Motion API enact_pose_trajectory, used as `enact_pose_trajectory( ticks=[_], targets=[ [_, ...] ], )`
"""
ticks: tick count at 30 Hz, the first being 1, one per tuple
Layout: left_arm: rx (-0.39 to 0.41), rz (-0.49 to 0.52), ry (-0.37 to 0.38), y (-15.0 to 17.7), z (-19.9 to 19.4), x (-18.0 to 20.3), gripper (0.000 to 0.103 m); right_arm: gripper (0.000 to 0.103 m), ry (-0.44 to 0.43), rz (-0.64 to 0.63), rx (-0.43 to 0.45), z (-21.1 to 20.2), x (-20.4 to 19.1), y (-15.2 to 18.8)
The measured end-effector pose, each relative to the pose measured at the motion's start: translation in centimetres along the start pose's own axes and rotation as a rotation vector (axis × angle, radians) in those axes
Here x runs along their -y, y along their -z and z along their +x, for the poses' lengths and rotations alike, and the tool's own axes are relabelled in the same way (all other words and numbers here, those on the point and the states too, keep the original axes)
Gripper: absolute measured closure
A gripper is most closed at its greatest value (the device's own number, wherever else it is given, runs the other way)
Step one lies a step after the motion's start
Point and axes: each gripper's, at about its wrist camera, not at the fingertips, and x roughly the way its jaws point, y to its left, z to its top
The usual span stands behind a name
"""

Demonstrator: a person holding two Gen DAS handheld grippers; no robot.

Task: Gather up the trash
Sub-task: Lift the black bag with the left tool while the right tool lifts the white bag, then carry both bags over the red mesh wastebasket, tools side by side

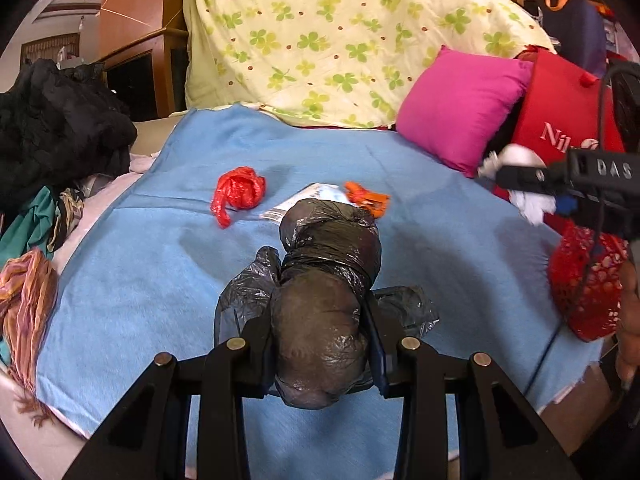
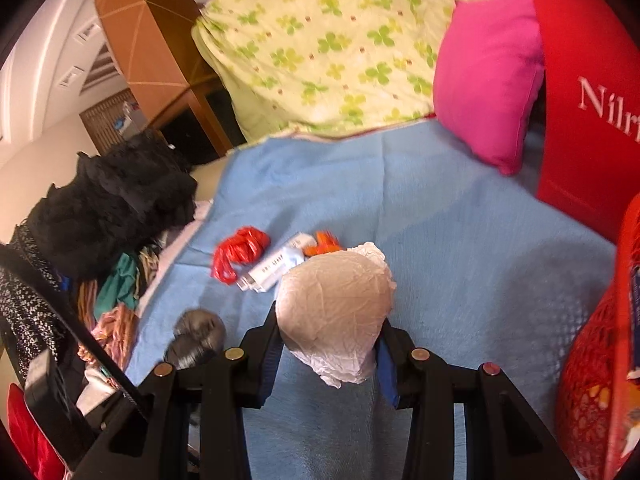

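Black plastic fills our left gripper (image 1: 320, 344): its jaws are clamped on a knotted black bag bundle (image 1: 326, 300), held just above the blue blanket (image 1: 140, 280), we judge so that it can be carried off without dragging. Our right gripper (image 2: 326, 356) has its jaws closed on a crumpled white paper wad (image 2: 334, 308), also lifted clear of the blanket, so both tools are loaded at once. The trash not yet gathered lies further up the blanket: a twisted red plastic bag (image 1: 239, 193), a flat white wrapper (image 1: 304, 200) and an orange scrap (image 1: 366, 198) touching that wrapper, the last two partly hidden behind the black bundle in the left view. A red mesh bag (image 1: 586, 292) sits at the blanket's right edge beside a red paper bag (image 1: 560, 108); we take one of these for the likely drop point, though we cannot tell which. Room is open across the middle of the blanket. The left edge is crowded by a pile of dark clothes (image 1: 56, 128), and the pink cushion (image 1: 460, 108) closes off the far right corner, so we should swing right across the bare blanket.
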Motion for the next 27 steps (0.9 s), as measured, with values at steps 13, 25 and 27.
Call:
enact_pose_trajectory(
  ticks=[13, 25, 27],
  targets=[
    [0.078, 0.059, -0.020, -2.7, -4.5, 3.9, 0.064, 0.060, -0.039, -0.017, 0.190, -6.9, 0.9, 0.5],
    [0.094, 0.116, 0.008, -3.5, -5.8, 7.8, 0.064, 0.060, -0.051, 0.039, 0.284, -11.0, 4.4, 0.5],
    [0.095, 0.125, 0.015, -3.6, -5.9, 8.4, 0.064, 0.060, -0.052, 0.049, 0.289, -11.4, 5.0, 0.5]
  ],
)
